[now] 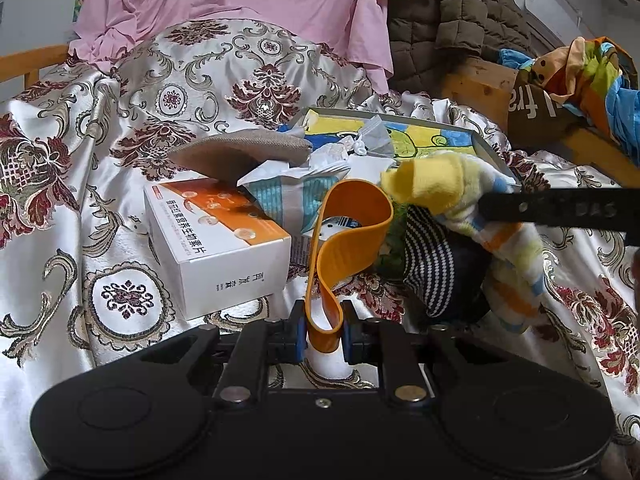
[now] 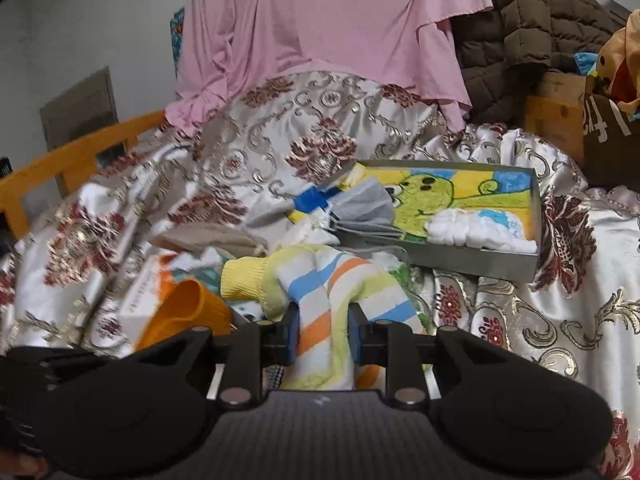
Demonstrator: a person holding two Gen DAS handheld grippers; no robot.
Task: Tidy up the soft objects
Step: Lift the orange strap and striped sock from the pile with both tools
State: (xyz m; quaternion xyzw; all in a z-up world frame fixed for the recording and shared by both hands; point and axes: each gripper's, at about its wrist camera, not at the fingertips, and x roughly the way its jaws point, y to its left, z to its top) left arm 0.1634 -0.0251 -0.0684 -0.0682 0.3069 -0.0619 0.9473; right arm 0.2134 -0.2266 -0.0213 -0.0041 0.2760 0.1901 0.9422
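Note:
My left gripper (image 1: 324, 332) is shut on the lower end of a looped orange rubber band (image 1: 352, 232), which curls upward over the patterned bedspread. My right gripper (image 2: 324, 336) is shut on a fluffy sock (image 2: 324, 280) with a yellow cuff and blue, orange and green stripes; the sock hangs through the jaws. In the left wrist view that sock (image 1: 512, 240) hangs at the right under a black finger (image 1: 560, 208) of the right gripper. The orange band (image 2: 188, 308) shows at the lower left of the right wrist view.
A grey tray (image 2: 480, 264) with a cartoon picture holds a grey mask (image 2: 364, 204) and white cloth (image 2: 480, 232). A white and orange box (image 1: 216, 240), a brown pouch (image 1: 240, 152) and a black-and-white striped sock (image 1: 432, 264) lie nearby. Pink garment (image 1: 256, 0) and brown jacket (image 1: 452, 20) hang behind.

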